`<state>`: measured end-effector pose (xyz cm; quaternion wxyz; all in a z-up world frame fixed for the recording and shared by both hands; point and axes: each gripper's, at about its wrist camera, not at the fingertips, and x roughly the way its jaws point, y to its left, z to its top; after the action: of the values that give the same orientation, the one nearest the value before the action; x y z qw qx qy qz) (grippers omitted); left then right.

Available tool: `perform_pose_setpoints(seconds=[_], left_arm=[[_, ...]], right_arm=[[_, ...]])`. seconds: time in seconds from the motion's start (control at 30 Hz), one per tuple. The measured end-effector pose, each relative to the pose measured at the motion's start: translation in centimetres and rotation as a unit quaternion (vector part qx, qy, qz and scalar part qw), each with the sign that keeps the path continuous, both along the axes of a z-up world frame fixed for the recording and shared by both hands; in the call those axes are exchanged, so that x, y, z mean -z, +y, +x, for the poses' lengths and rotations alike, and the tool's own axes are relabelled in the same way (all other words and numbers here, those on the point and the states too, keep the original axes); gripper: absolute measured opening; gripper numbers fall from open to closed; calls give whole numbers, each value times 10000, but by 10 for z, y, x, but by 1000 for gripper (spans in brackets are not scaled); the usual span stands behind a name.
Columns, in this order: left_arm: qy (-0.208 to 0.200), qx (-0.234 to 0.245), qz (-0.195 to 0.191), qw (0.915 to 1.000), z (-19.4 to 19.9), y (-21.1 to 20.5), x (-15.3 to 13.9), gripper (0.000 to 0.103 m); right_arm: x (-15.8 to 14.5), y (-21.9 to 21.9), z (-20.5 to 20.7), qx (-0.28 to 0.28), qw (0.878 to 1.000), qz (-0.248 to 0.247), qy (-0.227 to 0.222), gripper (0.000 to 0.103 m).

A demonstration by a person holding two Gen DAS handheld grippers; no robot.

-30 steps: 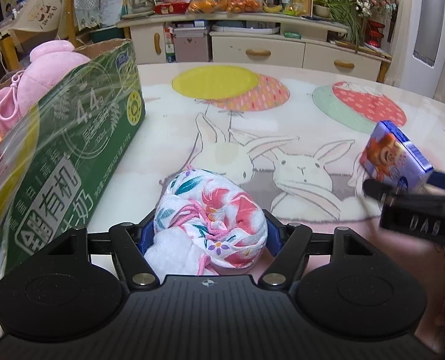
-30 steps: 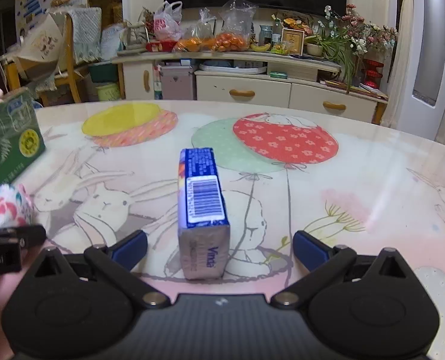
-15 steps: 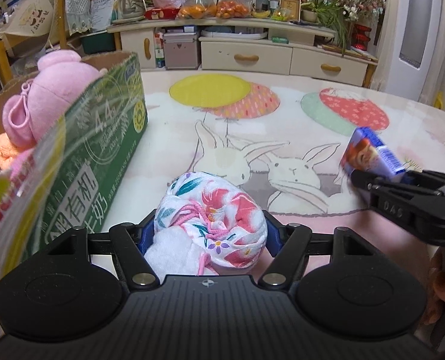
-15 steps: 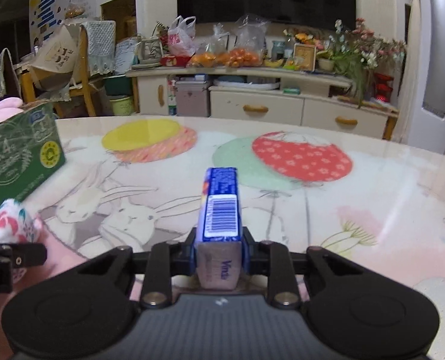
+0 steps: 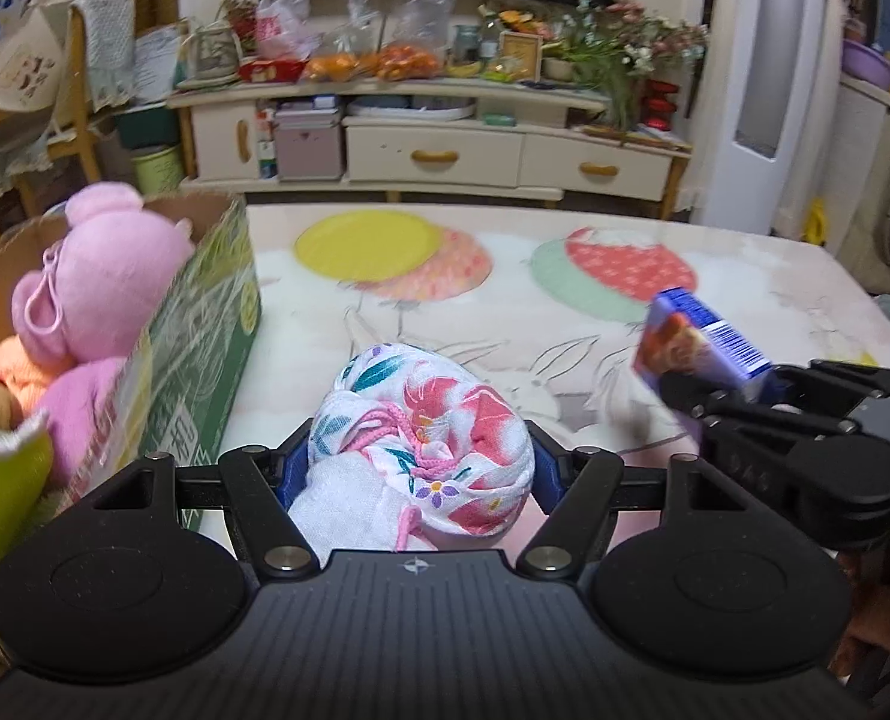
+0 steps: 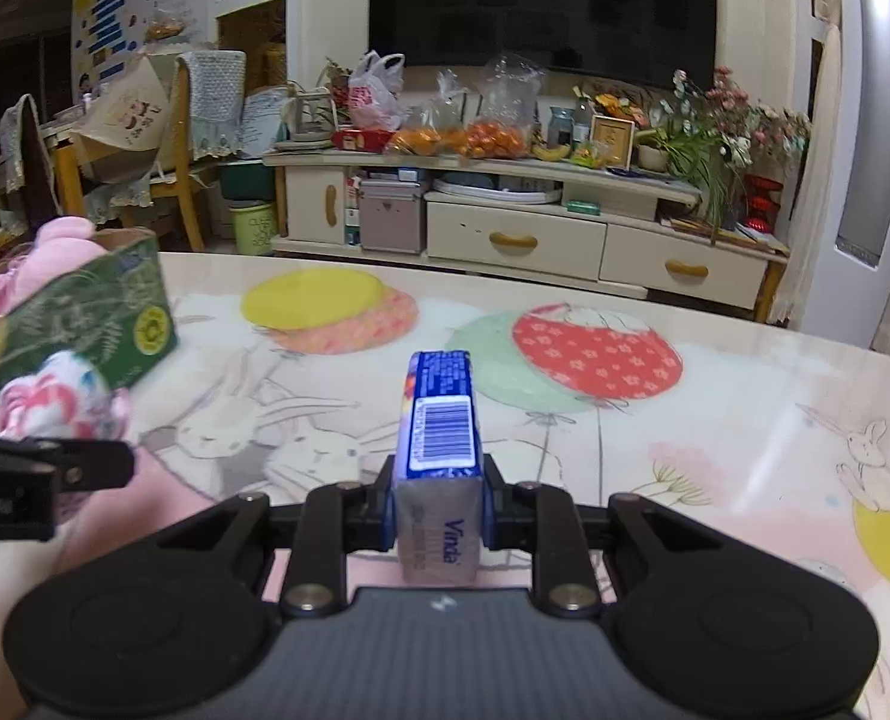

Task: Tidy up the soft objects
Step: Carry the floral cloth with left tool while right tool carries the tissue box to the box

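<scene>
As both loads lift off the worktop [image 5: 745, 276], the right claw [image 6: 439, 498], wide a second ago, grips the tissue pack [image 6: 442, 420]; the left claw [image 5: 421, 462] holds the floral pouch [image 5: 427, 426] just right of the box [image 5: 205, 336], likely next stop.

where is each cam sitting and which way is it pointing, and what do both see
Left wrist: rides the left claw, looking forward over the table; shows its fingers shut on the floral pouch, plus the right claw.
Right wrist: rides the right claw, same heading; shows its fingers shut on the tissue pack, the left claw at left.
Shared: pouch, tissue pack, green box, TV cabinet.
</scene>
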<state>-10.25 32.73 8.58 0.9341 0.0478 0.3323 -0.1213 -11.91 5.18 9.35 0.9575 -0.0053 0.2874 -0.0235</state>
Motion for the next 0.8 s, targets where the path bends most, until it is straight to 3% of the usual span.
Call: perform_pose_setpoints(seconds=[0.3, 0.57, 0.8], left_arm=[[-349, -29, -299, 9989, -7, 24, -41, 84], [-739, -593, -378, 9948, -10, 71, -67, 84], [-818, -1189, -369, 9888, 4, 113, -74, 84]], right_arm=[[-37, 26, -5, -375, 9985, 369, -123, 22], [-76, 63, 8, -967, 9923, 678, -361, 22], [-97, 101, 28, -1485, 9845, 794, -482, 22]])
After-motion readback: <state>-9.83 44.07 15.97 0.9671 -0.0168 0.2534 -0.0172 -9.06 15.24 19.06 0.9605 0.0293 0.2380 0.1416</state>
